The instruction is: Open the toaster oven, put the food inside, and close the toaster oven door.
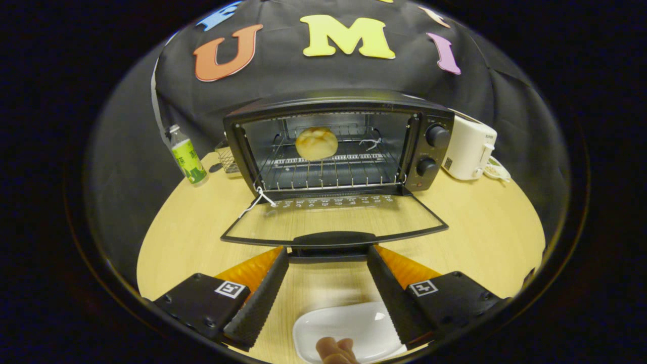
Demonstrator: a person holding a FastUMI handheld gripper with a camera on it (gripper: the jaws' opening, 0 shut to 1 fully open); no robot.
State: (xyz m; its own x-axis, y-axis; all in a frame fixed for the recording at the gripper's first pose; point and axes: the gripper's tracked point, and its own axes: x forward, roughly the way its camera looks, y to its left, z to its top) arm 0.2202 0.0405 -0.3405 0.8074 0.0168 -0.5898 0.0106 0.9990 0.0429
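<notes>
A black toaster oven (338, 144) stands on the round wooden table (480, 222) with its glass door (333, 220) folded down flat toward me. A round bread bun (316, 143) rests on the wire rack (328, 172) inside the oven, toward the left. My gripper (327, 253) is open, its fingertips just short of the door's handle (331, 239), one at each side of the handle's middle. Nothing is held between the fingers. Below the fingers lies an empty white plate (349, 331) with a person's fingers (336, 350) on its near rim.
A bottle with a green label (188, 157) stands left of the oven, with a small wire basket (227, 159) beside it. A white appliance (469, 146) sits right of the oven. Two knobs (437, 136) are on the oven's right panel.
</notes>
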